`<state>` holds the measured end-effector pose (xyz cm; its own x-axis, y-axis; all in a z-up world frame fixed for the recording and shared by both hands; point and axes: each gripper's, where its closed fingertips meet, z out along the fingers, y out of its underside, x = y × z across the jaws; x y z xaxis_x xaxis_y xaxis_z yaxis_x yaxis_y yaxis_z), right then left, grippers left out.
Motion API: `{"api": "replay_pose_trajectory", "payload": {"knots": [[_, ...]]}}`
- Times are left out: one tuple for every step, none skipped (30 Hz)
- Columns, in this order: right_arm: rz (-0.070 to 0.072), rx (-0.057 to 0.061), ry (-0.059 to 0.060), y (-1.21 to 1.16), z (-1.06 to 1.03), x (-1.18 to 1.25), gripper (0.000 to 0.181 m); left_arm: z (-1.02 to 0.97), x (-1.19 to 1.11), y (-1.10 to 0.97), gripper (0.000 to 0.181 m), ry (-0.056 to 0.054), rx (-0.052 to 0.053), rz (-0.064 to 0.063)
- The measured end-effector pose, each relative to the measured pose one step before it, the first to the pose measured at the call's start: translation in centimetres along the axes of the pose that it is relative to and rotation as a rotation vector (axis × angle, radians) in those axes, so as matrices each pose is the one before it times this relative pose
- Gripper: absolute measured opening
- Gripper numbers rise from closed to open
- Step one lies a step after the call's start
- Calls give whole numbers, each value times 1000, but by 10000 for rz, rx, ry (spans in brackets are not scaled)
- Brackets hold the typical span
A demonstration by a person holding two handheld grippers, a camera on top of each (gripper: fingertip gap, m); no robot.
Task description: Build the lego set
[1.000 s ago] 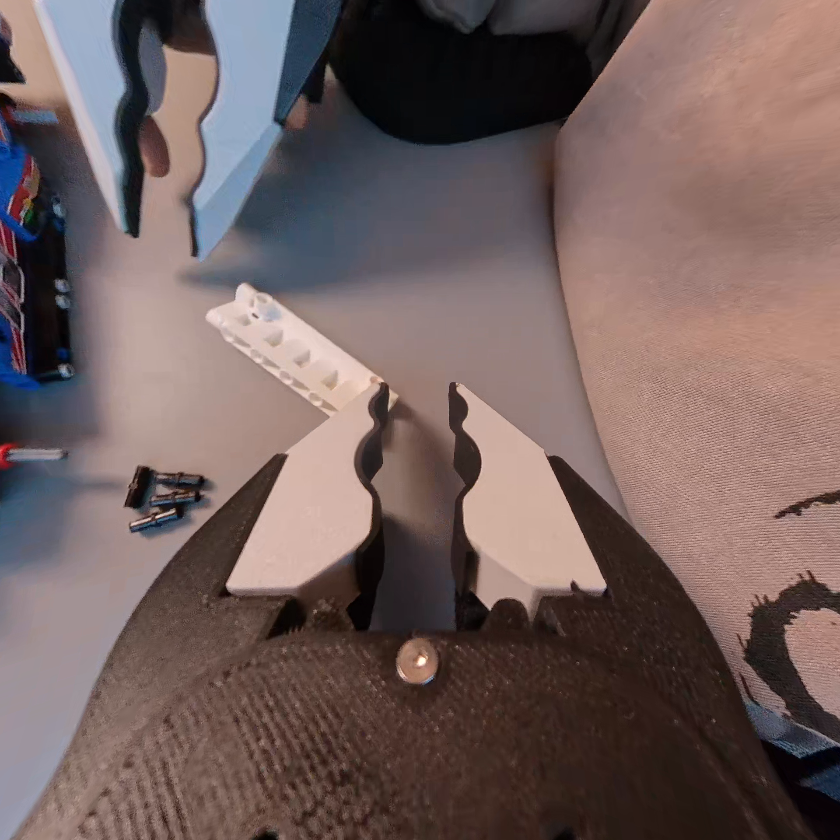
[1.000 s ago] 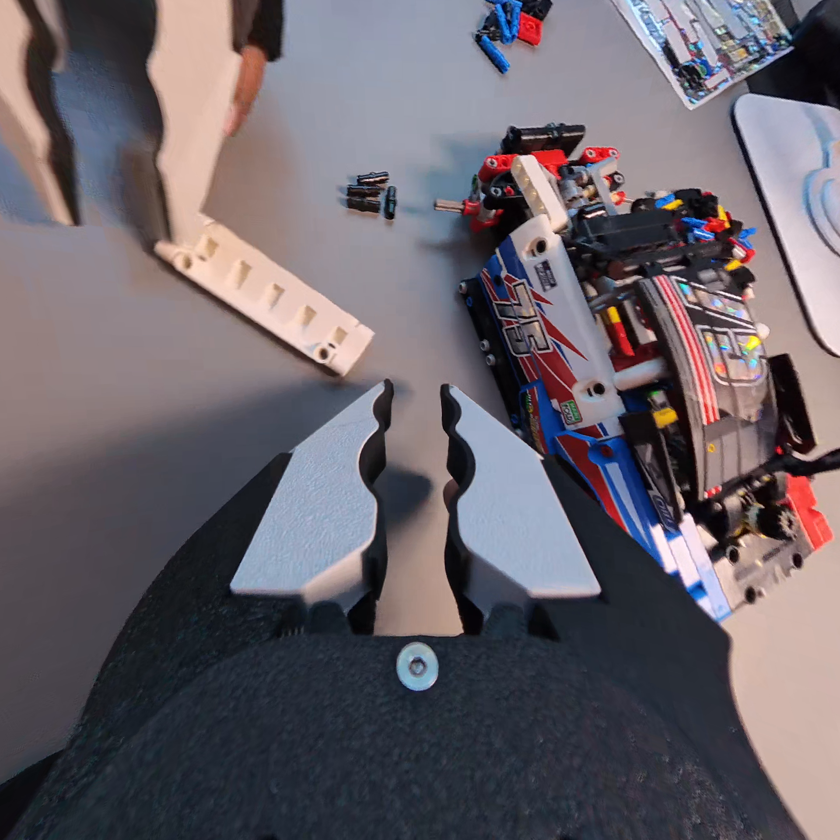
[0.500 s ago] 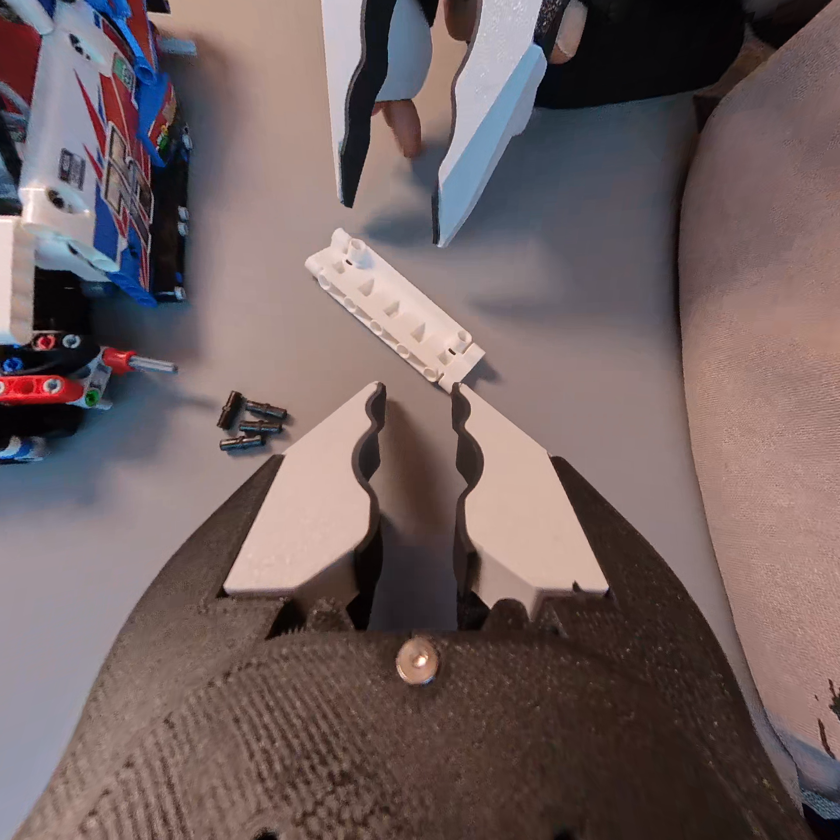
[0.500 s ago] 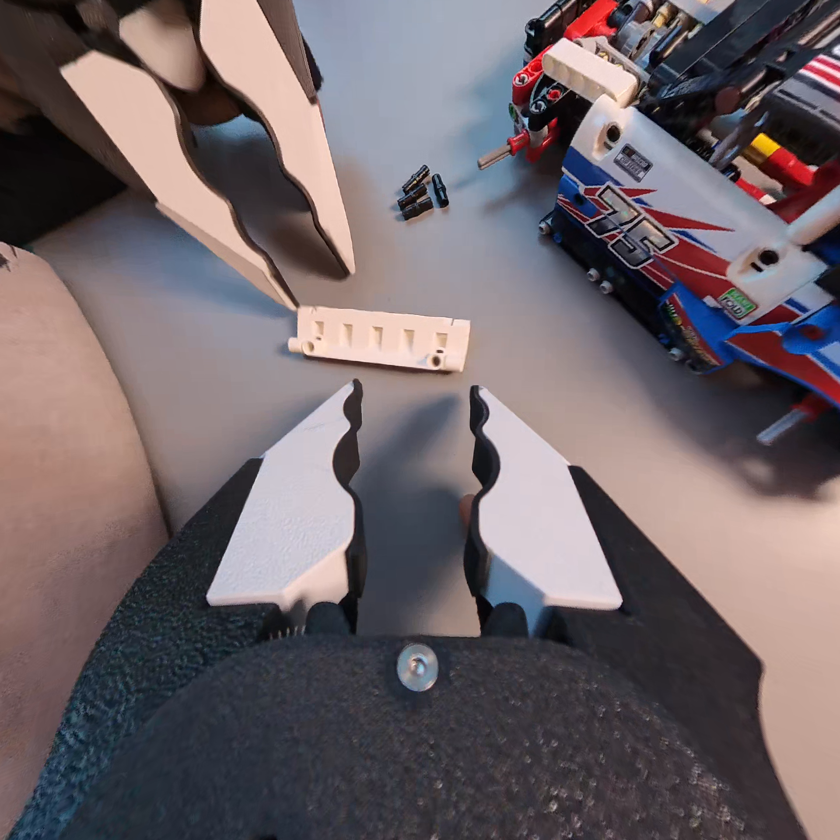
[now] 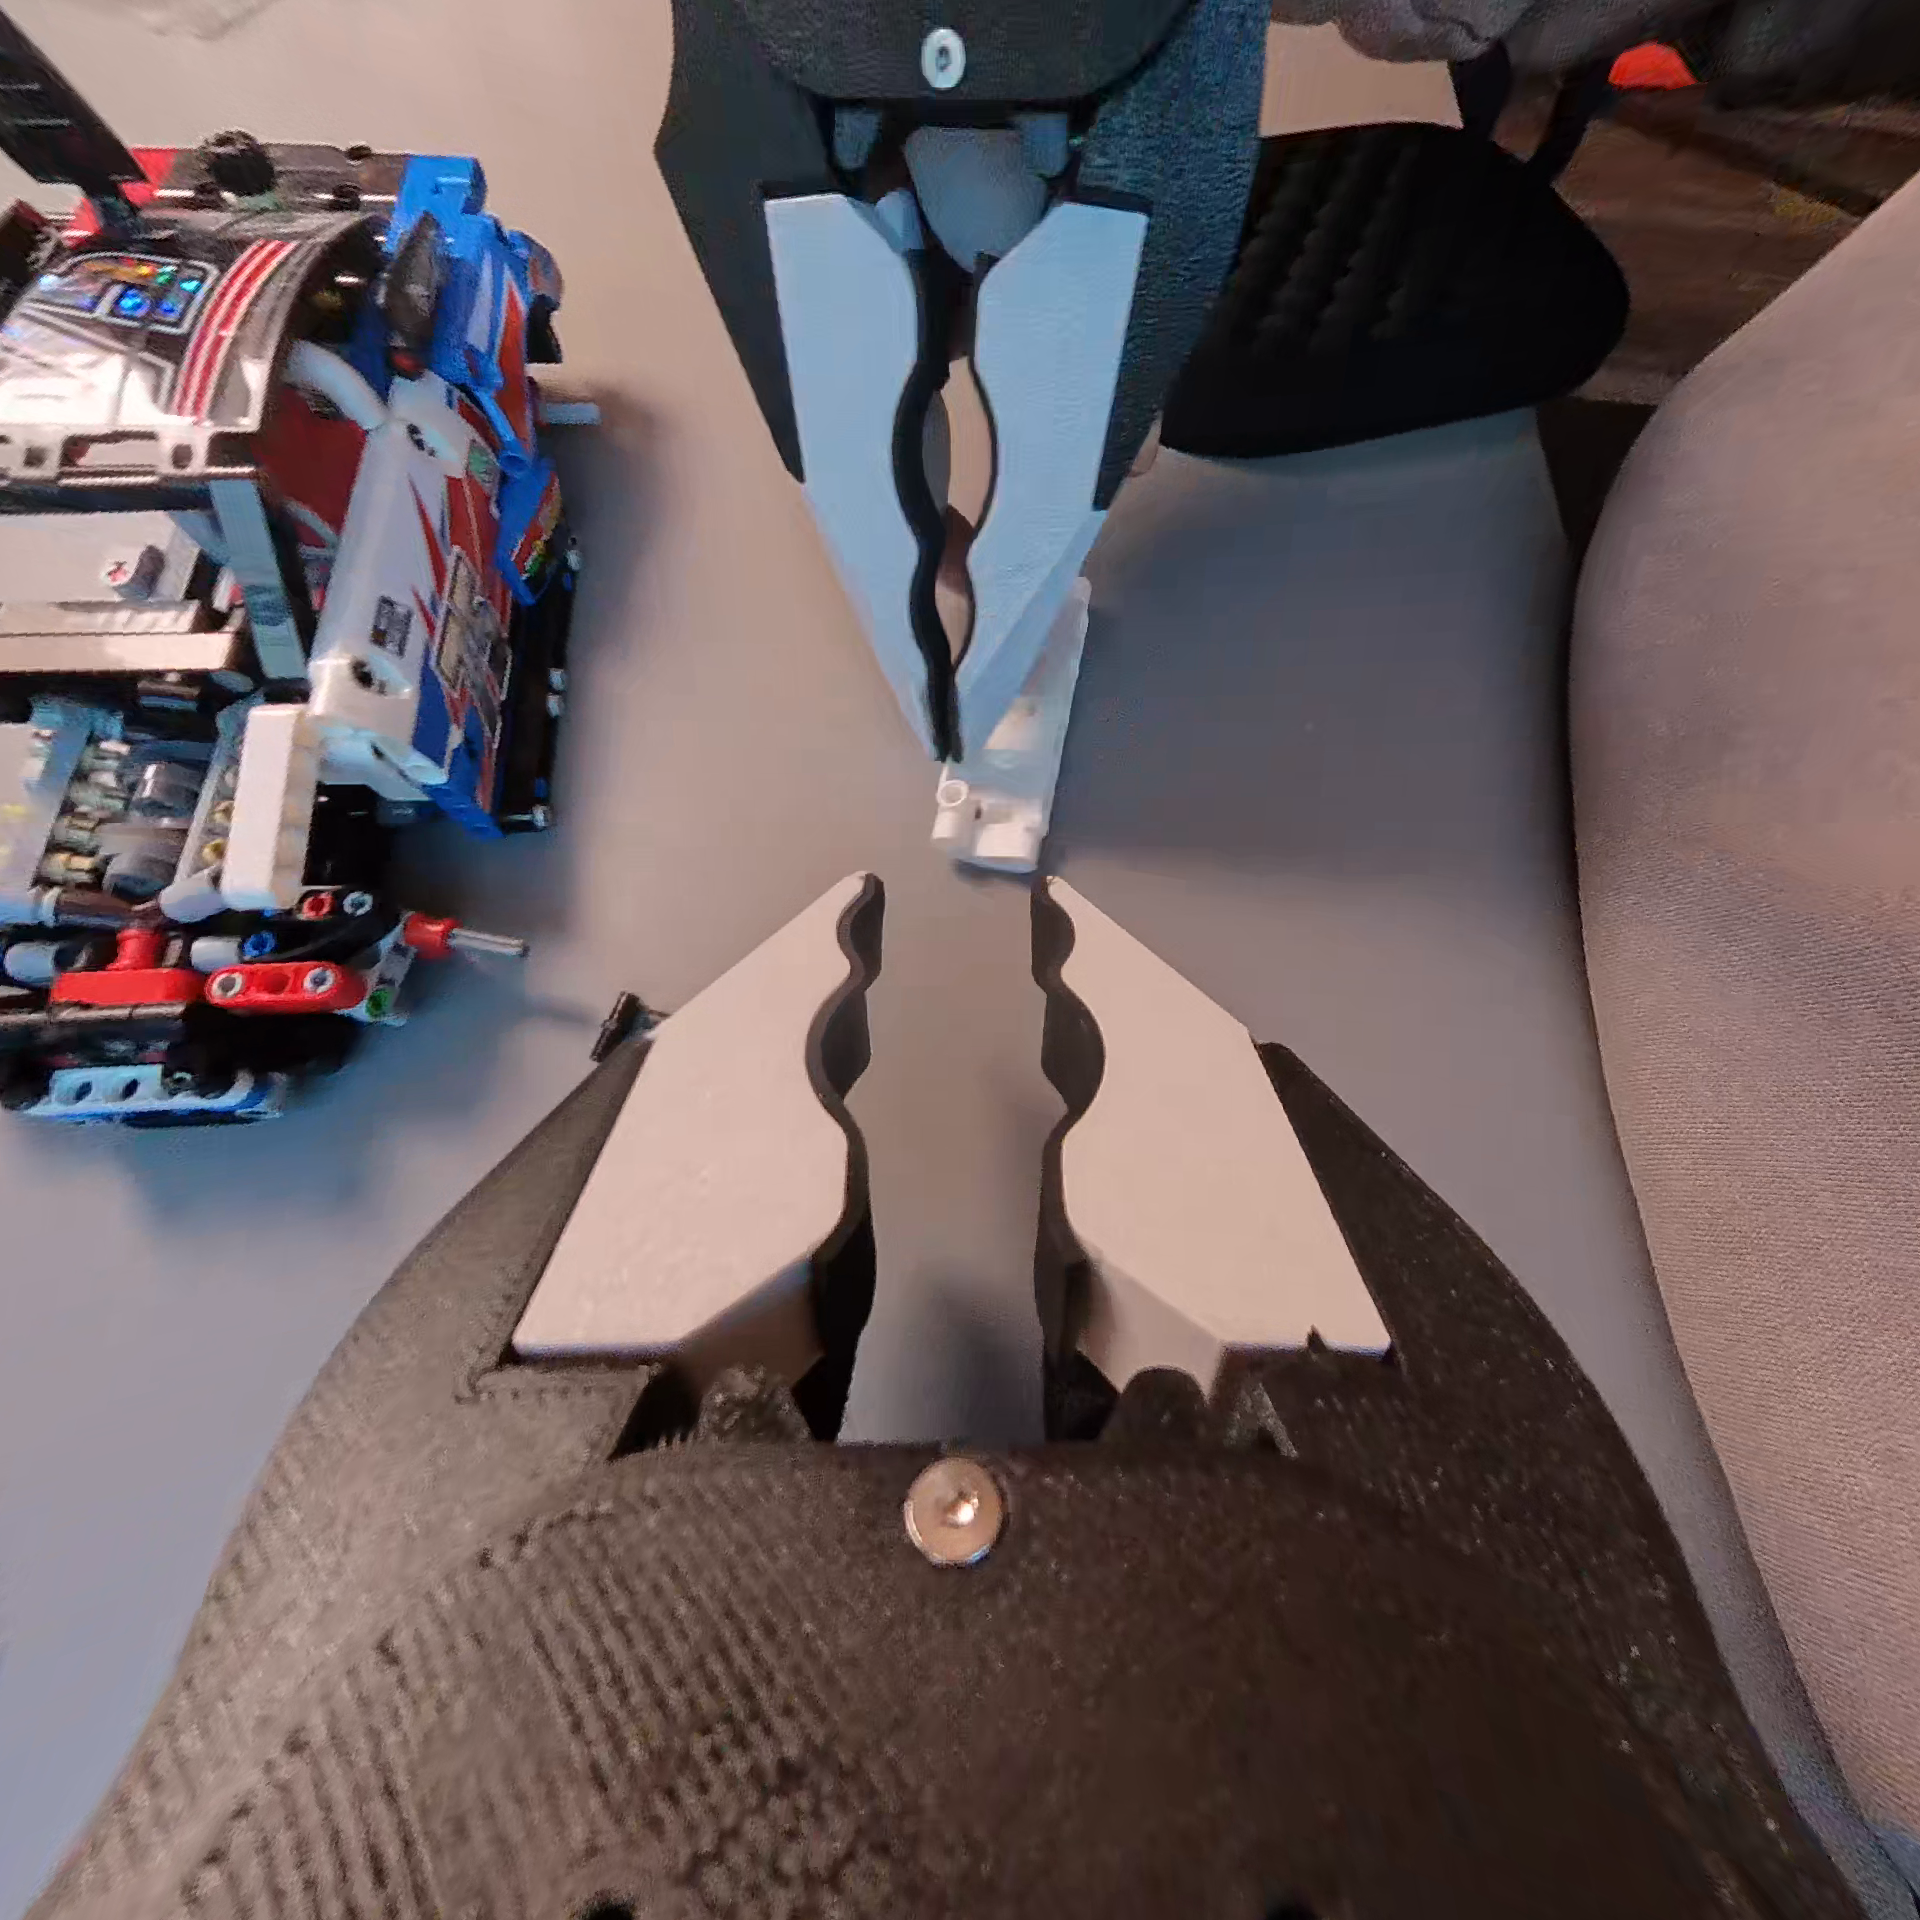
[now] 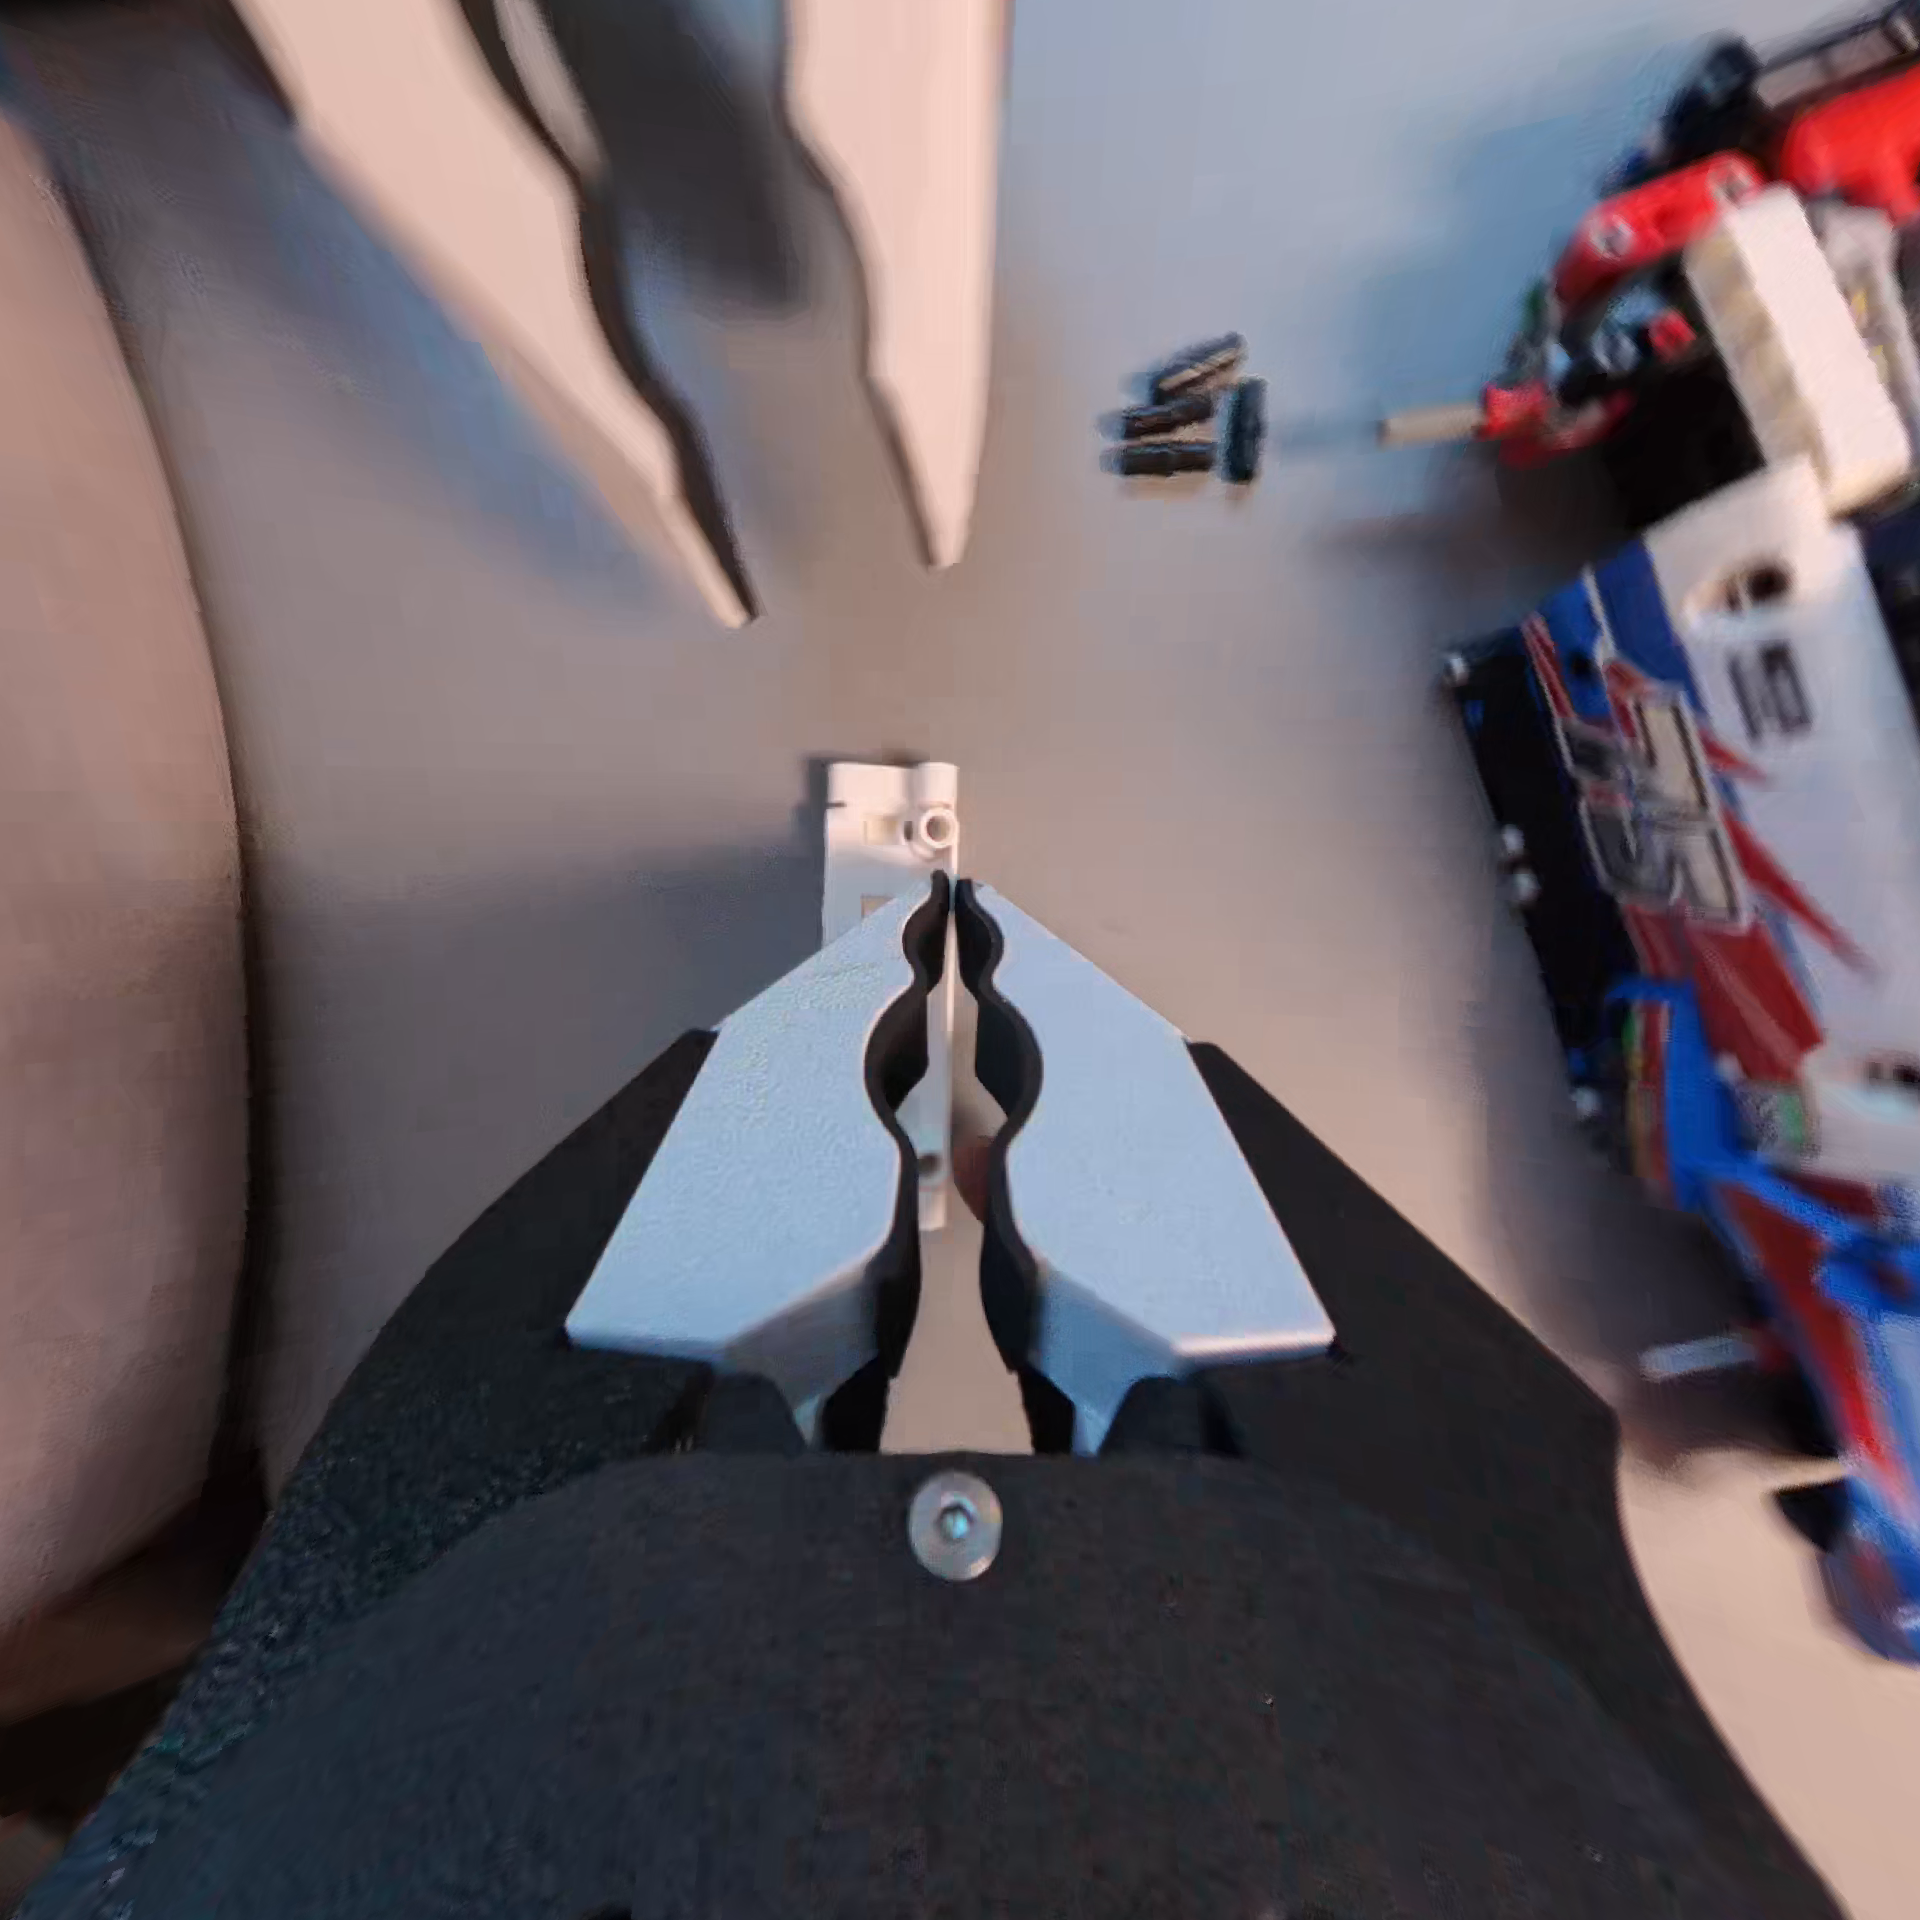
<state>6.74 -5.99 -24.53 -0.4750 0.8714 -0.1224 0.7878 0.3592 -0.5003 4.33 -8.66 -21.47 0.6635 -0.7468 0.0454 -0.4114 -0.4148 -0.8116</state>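
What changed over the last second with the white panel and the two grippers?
The right gripper moved over the white panel and closed on its long edge; half a second ago it was open. The panel turned end-on between the grippers. The left gripper stayed open and empty; the black pins stayed put.

Side panel of the lego car (image 6: pixel 1714 883), right of the right tool: printed sticker with large figures, blurred.
Same panel of the car (image 5: pixel 436 582), left of the left tool: several small sticker labels, print too fine to make out.
Roof of the car: striped, glittering decals, no legible writing.
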Motion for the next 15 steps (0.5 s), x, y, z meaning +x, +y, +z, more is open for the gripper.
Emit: {"api": "replay_pose_trajectory", "payload": {"knots": [[-1400, -471, -179, 107, -124, -107, 0, -235, -373, 111, 29, 24, 68, -211], [-1501, -493, -230, 71, -133, -253, 0, -84, -181, 214, 31, 160, 10, -301], [-1241, -445, -102, -205, -71, -58, 0, 27, -49, 197, 33, 216, -3, -321], [-789, -428, 106, -453, 38, 398, 0, 94, 67, 175, 34, 208, -6, -227], [-497, -413, 133, -471, 189, 528, 0, 139, 77, 180, 36, 120, -45, -98], [-466, -342, 114, -343, 250, 434, 0, 153, 30, 215, 37, 15, -94, 8], [-480, -187, 182, -257, 251, 468, 0, 133, -15, 229, 38, -60, -127, 69], [-259, -39, 255, -166, 236, 580, 0, 104, -159, 230, 38, -170, -134, 84], [90, 131, 172, -149, 184, 462, 0, 85, -246, 219, 38, -228, -130, 82], [396, 354, 107, -286, 101, 325, 0, 62, -135, 147, 38, -165, -98, 95], [599, 472, 129, -322, 1, 304, 0, 90, -55, 55, 38, -105, -52, 67], [663, 492, 100, -236, -132, 201, 6, 117, -172, 33, 38, -160, -55, 3], [644, 488, 55, -116, -345, 103, 14, 152, -166, 88, 37, -133, -100, 25], [616, 561, 184, -108, -561, 273, 20, 171, 2, 134, 36, -39, -122, 75], [552, 561, 154, 10, -764, 212, 23, 176, 54, 125, 34, -21, -117, 98]]}}
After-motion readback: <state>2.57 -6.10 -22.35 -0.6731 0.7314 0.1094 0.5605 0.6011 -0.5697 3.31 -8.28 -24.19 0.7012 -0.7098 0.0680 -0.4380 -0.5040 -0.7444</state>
